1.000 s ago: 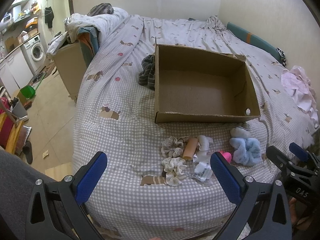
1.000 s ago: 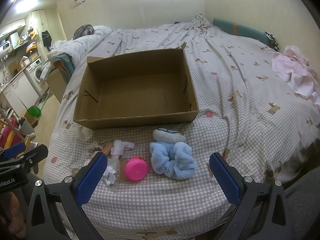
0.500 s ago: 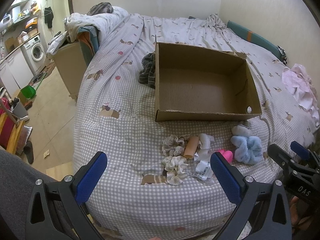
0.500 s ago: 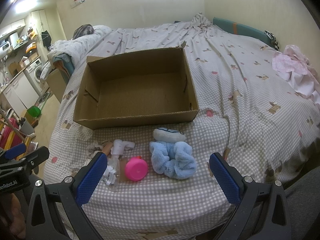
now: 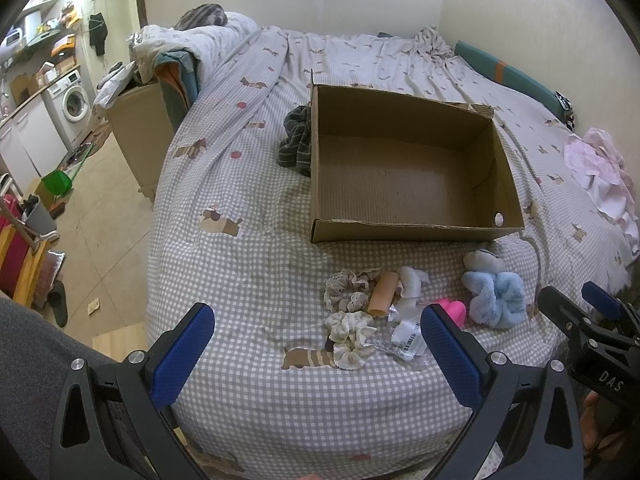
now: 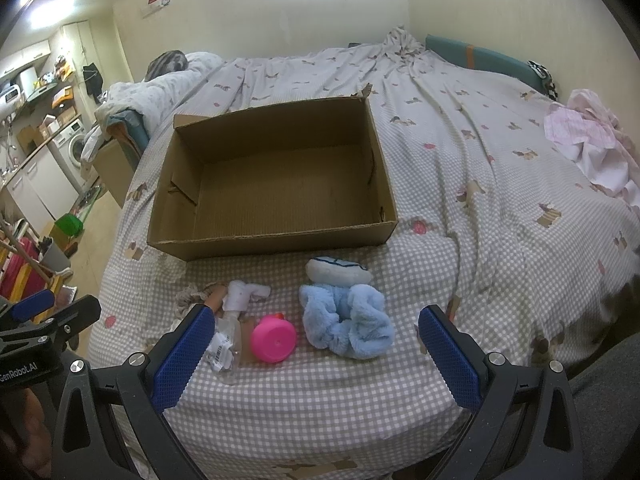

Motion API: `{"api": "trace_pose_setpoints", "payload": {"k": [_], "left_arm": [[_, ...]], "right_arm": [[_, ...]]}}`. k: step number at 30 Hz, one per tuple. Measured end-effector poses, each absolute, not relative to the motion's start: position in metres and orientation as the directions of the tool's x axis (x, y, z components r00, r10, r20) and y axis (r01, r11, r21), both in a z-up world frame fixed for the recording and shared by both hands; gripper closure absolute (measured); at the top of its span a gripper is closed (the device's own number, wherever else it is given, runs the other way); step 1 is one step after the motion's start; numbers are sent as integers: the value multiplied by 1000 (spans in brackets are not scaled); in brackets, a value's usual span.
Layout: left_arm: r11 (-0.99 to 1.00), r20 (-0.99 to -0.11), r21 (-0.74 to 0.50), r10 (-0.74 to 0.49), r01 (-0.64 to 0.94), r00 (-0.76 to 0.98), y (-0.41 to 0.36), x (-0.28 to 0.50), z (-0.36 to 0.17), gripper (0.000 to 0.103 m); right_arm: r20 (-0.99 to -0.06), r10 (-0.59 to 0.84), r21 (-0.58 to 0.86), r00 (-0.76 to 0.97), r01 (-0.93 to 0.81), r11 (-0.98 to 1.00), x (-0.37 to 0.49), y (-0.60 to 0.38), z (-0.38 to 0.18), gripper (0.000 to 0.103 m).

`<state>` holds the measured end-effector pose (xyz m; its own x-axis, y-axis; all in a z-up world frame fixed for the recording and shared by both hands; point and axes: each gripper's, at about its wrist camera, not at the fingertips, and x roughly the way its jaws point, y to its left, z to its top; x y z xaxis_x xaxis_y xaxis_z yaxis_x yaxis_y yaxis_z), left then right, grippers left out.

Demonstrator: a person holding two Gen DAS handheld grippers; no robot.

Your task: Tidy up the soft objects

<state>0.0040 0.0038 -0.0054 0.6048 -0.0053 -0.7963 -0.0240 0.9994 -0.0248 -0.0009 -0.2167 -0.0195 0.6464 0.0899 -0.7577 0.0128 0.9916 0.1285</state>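
So nothing is sorted yet: the cardboard box (image 6: 276,184) on the checked bedspread (image 6: 480,200) is empty, and every soft thing lies in a loose row on its near side. At the right of the row are a blue fluffy scrunchie (image 6: 346,322) and a small white plush (image 6: 338,272) touching it; a cream scrunchie (image 5: 350,334) and a beige lace scrunchie (image 5: 348,290) lie at the left, with a pink cup (image 6: 274,339) and a clear bottle (image 6: 230,334) between. The left gripper (image 5: 316,354) and the right gripper (image 6: 314,360) both hover wide open above the near edge, holding nothing, so the whole job is left
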Motion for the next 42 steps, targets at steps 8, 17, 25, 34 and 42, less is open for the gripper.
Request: {"api": "trace_pose_setpoints", "payload": {"k": [8, 17, 25, 34, 42], "left_arm": [[999, -795, -23, -3, -26, 606, 4, 4, -4, 0], [999, -785, -43, -15, -29, 619, 4, 2, 8, 0], [996, -831, -46, 3, -74, 557, 11, 24, 18, 0], [994, -884, -30, 21, -101, 468, 22, 72, 13, 0], [995, -928, -12, 27, -102, 371, 27, 91, -30, 0]], "right_arm": [[-758, 98, 137, 645, 10, 991, -1, -218, -20, 0], [-749, 169, 197, 641, -29, 980, 3, -219, -3, 0], [-753, 165, 200, 636, -17, 980, 15, -227, 11, 0], [-801, 183, 243, 570, 31, 969, 63, -268, 11, 0], [-938, 226, 245, 263, 43, 968, 106, -270, -67, 0]]}}
